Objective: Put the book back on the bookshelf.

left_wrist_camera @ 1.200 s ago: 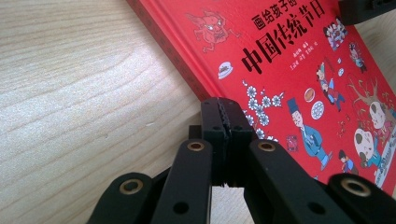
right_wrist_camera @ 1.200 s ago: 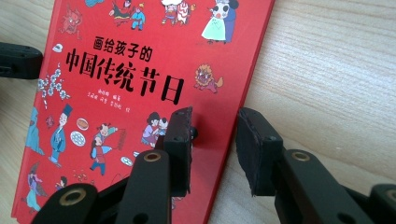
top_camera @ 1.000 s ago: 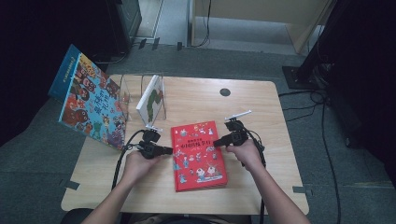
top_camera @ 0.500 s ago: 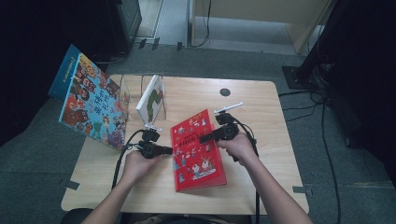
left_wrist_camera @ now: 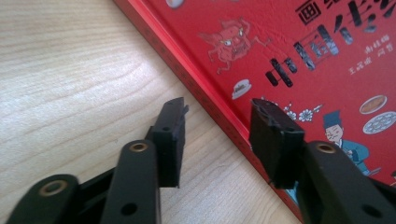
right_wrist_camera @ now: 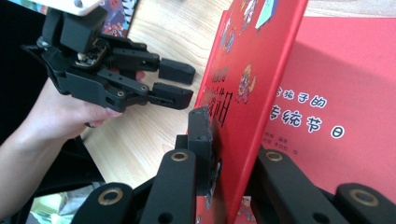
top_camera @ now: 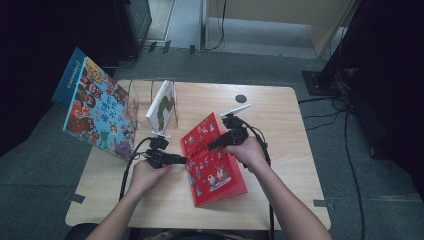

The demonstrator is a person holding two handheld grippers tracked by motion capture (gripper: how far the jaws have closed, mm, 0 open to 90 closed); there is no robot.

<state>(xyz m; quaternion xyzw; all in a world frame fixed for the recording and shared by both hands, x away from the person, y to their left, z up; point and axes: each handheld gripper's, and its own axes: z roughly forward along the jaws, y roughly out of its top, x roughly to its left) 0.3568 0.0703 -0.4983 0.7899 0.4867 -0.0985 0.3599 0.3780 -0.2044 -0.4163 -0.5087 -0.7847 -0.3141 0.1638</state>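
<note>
Red, the book (top_camera: 212,160) lies near the middle of the wooden table (top_camera: 280,200), just right of the clear book stand (top_camera: 150,102) that holds a white-and-green book (top_camera: 162,105). Its front cover (right_wrist_camera: 254,70) stands lifted off the first page, pinched at its free edge by the right gripper (right_wrist_camera: 224,140), whose jaws have just been closing on it. At the book's left edge, the left gripper (left_wrist_camera: 217,126) rests with its jaws partway apart, having just been opening; they straddle the spine edge without pressing it. A blue picture book (top_camera: 95,107) leans beyond the stand's left side.
</note>
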